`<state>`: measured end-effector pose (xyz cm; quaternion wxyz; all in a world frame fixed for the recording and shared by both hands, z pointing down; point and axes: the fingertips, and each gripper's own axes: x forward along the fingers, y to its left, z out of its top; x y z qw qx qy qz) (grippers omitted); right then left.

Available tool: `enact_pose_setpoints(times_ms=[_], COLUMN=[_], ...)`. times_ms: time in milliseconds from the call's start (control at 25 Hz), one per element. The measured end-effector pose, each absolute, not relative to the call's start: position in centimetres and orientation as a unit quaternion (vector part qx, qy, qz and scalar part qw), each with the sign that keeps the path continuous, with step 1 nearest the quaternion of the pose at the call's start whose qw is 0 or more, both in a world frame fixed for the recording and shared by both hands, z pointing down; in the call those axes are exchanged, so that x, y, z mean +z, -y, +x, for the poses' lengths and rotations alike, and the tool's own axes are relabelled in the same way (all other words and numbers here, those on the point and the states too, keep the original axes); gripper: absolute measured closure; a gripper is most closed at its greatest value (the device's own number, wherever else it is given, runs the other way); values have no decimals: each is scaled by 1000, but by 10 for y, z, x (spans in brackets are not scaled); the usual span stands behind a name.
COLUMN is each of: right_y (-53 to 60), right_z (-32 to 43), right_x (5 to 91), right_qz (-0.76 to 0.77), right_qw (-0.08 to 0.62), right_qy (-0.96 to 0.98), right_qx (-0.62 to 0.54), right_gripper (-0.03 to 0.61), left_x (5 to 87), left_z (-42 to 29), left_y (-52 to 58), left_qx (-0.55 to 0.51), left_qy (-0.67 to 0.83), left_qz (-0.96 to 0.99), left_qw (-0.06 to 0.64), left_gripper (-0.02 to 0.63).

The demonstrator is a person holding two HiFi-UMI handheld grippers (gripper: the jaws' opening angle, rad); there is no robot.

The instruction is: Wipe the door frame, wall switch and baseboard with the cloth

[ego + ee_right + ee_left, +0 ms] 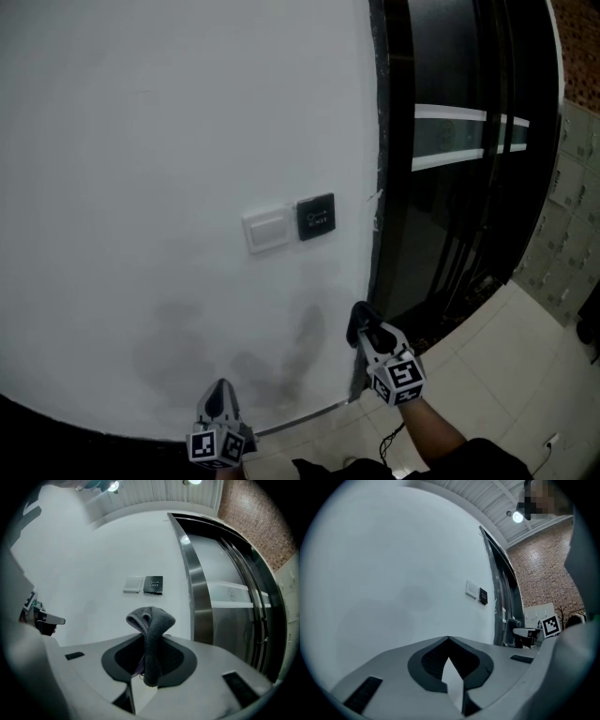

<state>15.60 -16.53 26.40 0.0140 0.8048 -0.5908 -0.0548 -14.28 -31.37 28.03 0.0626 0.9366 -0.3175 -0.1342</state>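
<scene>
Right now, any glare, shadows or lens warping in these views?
Head view: dim overall, the door frame bows from lens warp, darker patches mottle the wall. Left gripper view: ceiling lamp glares, corners black. Right gripper view: the cloth is sharp, corners black.

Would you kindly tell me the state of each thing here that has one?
Left hand-held gripper: shut, empty.
Right hand-held gripper: shut on the cloth.
Cloth: bunched, poking out past the jaws.
Wall switch: untouched, nothing on it.
Wall: darker patches below the switch.
</scene>
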Motion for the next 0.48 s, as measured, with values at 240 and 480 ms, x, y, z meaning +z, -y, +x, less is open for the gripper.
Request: enact_pose_setpoints(times_ms=[240, 480], right_y=[163, 158], right_z=[170, 214], right_x=[251, 164], right_qz=[814, 801], right_qw=[25, 179], right_qy=[578, 538], right_qx=[-59, -192], right_gripper=[495, 495], left_x=[276, 267], left_z=[-139, -103], left_y=[314, 310], left_qx=[-137, -111], left_qy=[304, 253], left_qz=[940, 960], left_qw=[71, 43], left_gripper=[623, 622])
